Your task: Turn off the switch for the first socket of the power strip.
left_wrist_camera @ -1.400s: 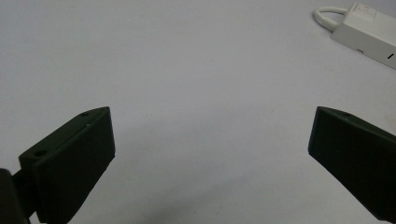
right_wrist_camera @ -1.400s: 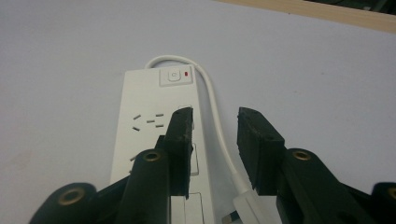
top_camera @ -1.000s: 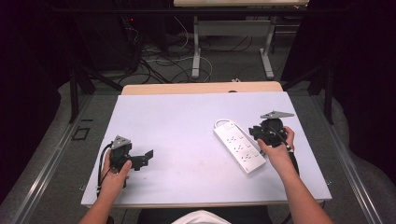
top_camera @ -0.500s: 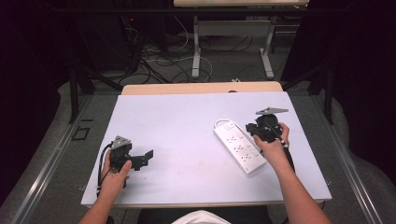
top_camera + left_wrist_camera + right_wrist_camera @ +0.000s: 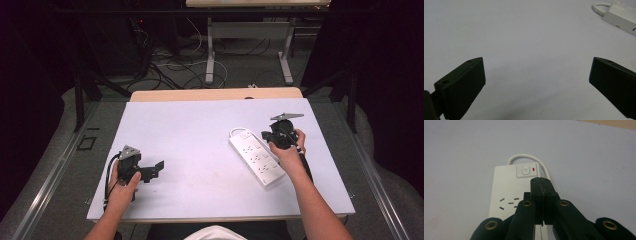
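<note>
1. The white power strip (image 5: 254, 156) lies flat on the pale table (image 5: 200, 130), running at a slant, its switch end pointing away from the person.
2. No brand name or lettering can be read on the strip. In the right gripper view its marks are a power symbol on the white switch button (image 5: 525, 170), a small red indicator (image 5: 534, 169) just beside the button, and socket slots nearer the camera.
3. A white cord (image 5: 529, 157) loops out of the strip's switch end and curves back along its side.
4. The right gripper (image 5: 541, 185) sits over the strip, just short of the switch button, its jaws pressed together with nothing between them.
5. The left gripper (image 5: 155, 169) is well apart from the strip, toward the table's near left corner, jaws spread wide over bare tabletop.
6. Between the strip and the left gripper the table surface is open.
7. The strip's near end lies close to the table's front edge; a wooden strip (image 5: 215, 94) borders the far edge.
</note>
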The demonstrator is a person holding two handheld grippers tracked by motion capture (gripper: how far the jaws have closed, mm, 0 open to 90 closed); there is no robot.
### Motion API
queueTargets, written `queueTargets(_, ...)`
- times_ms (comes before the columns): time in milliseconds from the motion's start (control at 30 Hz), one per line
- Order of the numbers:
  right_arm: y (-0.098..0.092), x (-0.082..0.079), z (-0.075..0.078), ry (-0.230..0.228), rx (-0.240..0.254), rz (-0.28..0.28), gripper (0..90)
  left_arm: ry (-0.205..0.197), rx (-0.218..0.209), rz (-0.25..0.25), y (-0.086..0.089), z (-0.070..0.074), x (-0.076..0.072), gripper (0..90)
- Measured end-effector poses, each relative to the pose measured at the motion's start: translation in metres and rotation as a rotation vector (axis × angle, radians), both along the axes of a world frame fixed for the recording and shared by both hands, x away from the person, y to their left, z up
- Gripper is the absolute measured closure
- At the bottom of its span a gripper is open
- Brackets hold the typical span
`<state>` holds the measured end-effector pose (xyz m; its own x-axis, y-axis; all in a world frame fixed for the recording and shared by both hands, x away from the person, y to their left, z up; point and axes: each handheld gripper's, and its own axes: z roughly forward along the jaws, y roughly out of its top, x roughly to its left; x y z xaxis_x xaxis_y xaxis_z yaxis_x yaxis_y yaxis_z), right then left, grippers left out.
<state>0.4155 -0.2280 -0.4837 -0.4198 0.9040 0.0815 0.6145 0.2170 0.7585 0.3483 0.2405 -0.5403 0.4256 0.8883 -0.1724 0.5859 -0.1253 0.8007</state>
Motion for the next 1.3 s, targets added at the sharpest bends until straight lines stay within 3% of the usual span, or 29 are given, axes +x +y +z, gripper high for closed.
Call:
queueTargets(367,-0.001,0.010,-0.010,0.015,-0.009,-0.006,90.0,0.000,0.001,0.005,0.001,0.000,0.000,0.6)
queueTargets(767,-0.003,0.018,-0.024,0.074,-0.003,-0.042,90.0,0.002,0.000,0.006,0.001,0.000,0.000,0.6)
queueTargets(833,-0.004,0.019,-0.025,0.059,-0.012,-0.033,90.0,0.002,0.000,0.006,0.001,0.000,0.000,0.6)
queueTargets(933,-0.003,0.019,-0.030,0.092,-0.005,-0.037,90.0,0.002,-0.001,0.004,0.001,0.001,0.000,0.6)
queueTargets(1300,0.003,0.019,-0.036,0.112,-0.012,-0.017,90.0,0.001,-0.001,0.002,0.001,0.001,0.000,0.6)
